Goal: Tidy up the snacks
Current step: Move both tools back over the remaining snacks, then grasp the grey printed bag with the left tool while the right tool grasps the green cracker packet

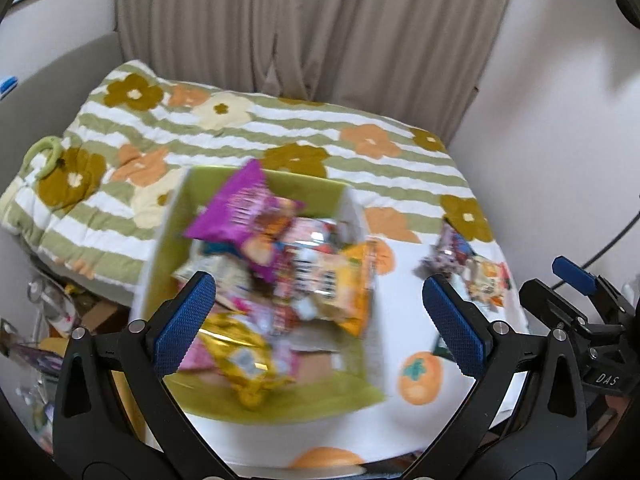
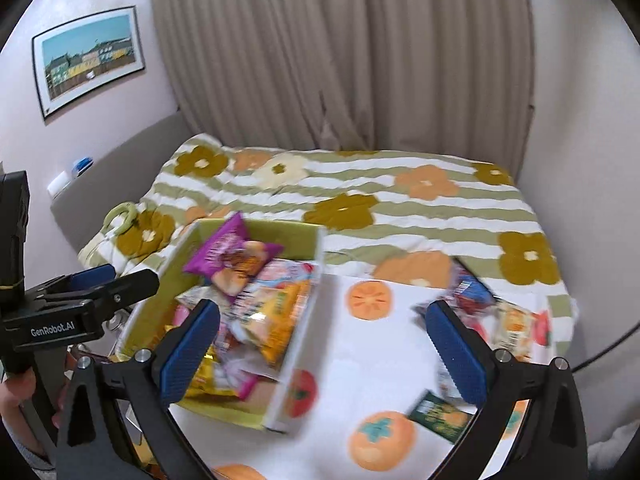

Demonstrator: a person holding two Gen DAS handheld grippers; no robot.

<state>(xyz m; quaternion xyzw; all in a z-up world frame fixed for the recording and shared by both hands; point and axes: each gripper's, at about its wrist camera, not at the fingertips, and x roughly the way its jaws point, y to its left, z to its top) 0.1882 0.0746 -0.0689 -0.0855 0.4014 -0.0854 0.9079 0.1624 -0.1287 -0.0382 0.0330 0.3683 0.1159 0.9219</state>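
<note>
A white box with a green lining [image 1: 320, 400] [image 2: 236, 414] sits on a white cloth with orange fruit prints. It holds several snack packets, with a purple bag [image 1: 236, 208] [image 2: 226, 250] on top and an orange packet [image 1: 354, 280] [image 2: 284, 316] beside it. More packets [image 1: 476, 264] [image 2: 492, 312] lie loose on the cloth to the right, and a dark green packet [image 2: 440, 418] lies nearer. My left gripper [image 1: 320, 320] is open and empty above the box. My right gripper [image 2: 324, 348] is open and empty above the cloth, right of the box. The frames are blurred.
A bed with a green-striped flowered quilt [image 1: 280, 128] [image 2: 360, 192] lies behind, with beige curtains [image 2: 340, 48] beyond. A green ring [image 1: 44, 156] lies on the quilt at left. Clutter sits on the floor at lower left [image 1: 52, 312]. The other gripper shows at the frame edges [image 1: 580, 308] [image 2: 80, 300].
</note>
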